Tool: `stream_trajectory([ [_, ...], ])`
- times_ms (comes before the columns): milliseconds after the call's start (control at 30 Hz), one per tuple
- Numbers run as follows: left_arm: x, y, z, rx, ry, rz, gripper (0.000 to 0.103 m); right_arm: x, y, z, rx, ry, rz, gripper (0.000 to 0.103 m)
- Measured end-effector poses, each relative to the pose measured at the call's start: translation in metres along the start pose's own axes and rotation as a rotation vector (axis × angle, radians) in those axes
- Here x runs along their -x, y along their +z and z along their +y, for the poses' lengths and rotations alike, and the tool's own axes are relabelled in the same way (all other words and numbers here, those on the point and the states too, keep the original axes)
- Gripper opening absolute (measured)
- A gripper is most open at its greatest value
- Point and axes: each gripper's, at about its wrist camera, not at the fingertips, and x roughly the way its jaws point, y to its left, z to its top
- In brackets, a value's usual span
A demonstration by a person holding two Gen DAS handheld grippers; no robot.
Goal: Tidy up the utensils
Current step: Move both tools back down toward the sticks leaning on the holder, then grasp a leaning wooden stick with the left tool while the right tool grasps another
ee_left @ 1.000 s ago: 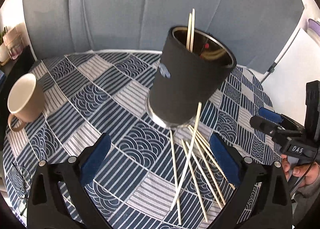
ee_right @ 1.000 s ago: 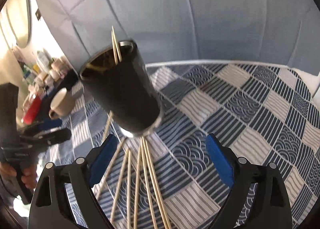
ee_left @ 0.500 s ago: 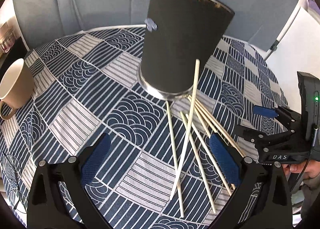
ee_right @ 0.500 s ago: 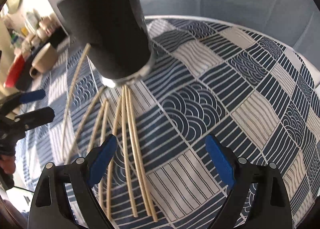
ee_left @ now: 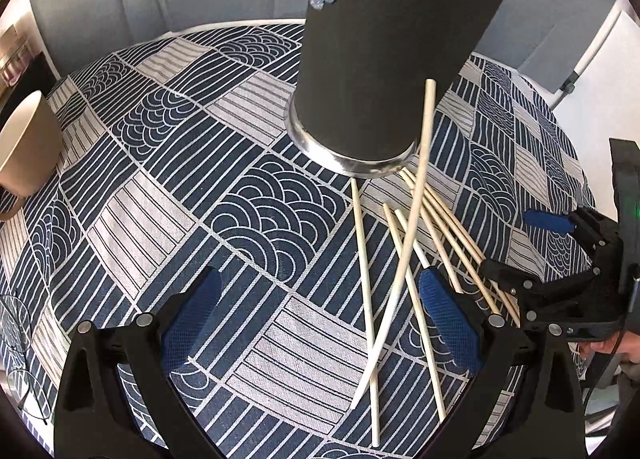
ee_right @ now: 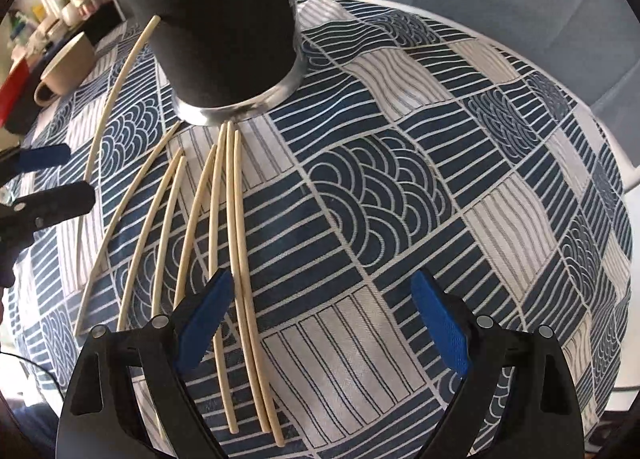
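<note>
- Far left of your left claw (ee_left: 316, 323) there's a beige mug (ee_left: 28, 151) parked well out of the way on the patterned tablecloth (ee_left: 160, 163). Not really part of the job as far as I can tell.
- The left claw itself is released, blue pads spread wide with only cloth between them, pointing steeply down at the table.
- Straight ahead of it, past the tips, stands the black holder (ee_left: 392, 71), upright on its silver base. Its mouth is out of frame in both views, so you can't tell from here how many sticks are already in.
- Just right of the left claw's right pad is the loose pile of chopsticks (ee_left: 404, 259), fanned out from the holder's base, one of them propped against the holder's wall.
- Your right claw (ee_right: 320, 323) is also released and empty, and its left pad sits right over the pile's near ends, with two or three sticks running between the pads.
- My read: you're early on. About eight chopsticks are on the cloth and none is picked up, so nearly all the gathering and dropping in is left.
</note>
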Motion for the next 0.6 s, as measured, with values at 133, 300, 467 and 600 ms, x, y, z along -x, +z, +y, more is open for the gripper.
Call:
stream_trajectory([
  [133, -0.0030, 0.0009, 0.0009, 0.012, 0.004, 0.009, 0.097, 0.0016, 0.0017, 0.0008, 0.012, -0.010, 0.005, 0.086],
  [300, -0.0051, 0.0019, -0.0016, -0.008, 0.009, 0.012, 0.097, 0.0012, 0.0017, -0.0029, 0.008, -0.016, 0.014, 0.086],
  [467, -0.0076, 0.0052, -0.0050, -0.018, 0.012, 0.014, 0.097, 0.0028, 0.0045, -0.0037, 0.016, -0.027, 0.024, 0.086],
  [600, -0.0094, 0.0071, -0.0053, -0.022, 0.013, 0.017, 0.097, 0.0038, 0.0044, -0.0073, -0.001, -0.020, 0.017, 0.086],
])
